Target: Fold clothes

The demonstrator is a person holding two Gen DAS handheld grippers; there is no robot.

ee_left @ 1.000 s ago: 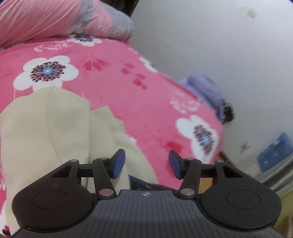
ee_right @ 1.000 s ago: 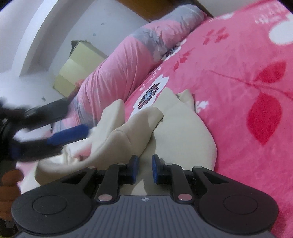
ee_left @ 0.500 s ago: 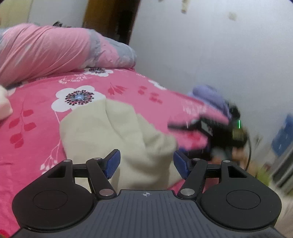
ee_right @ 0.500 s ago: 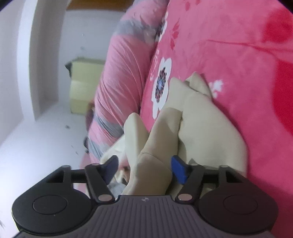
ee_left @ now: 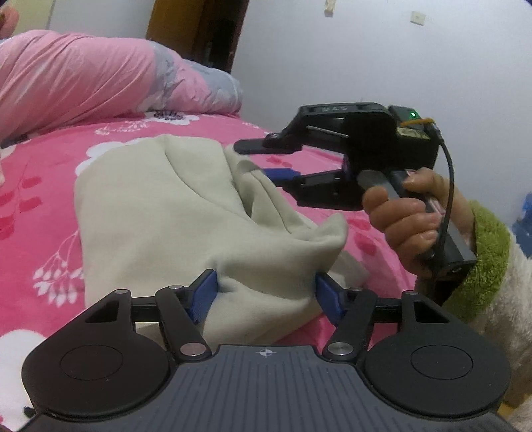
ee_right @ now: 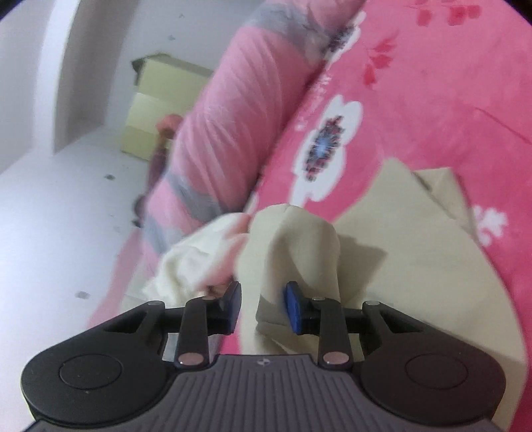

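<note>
A cream garment point(ee_left: 149, 206) lies crumpled on the pink floral blanket point(ee_left: 40, 199). My left gripper point(ee_left: 266, 292) is low over its near edge. Its jaws are closing, and a thick bunch of cloth fills the gap between the blue pads. In the same view a hand point(ee_left: 409, 216) with a green fuzzy cuff holds my right gripper point(ee_left: 262, 159) sideways over a raised fold. In the right wrist view my right gripper point(ee_right: 262, 305) is closing around that fold of the garment point(ee_right: 299, 252). The cloth lies against the right pad, and pink blanket shows beside the left pad.
A rolled pink and grey quilt point(ee_left: 83, 73) runs along the far side of the bed, also in the right wrist view as the quilt point(ee_right: 226, 133). A white wall point(ee_left: 399, 50) and a dark doorway point(ee_left: 212, 30) stand behind. Pale yellow drawers point(ee_right: 156, 109) stand by the wall. A blurred cream fluffy sleeve point(ee_right: 186, 262) lies left of the fold.
My left gripper has come down onto the garment, and cloth now sits between its jaws. The right gripper has swung into the left view. Its jaws opened wide, then narrowed around the fold.
</note>
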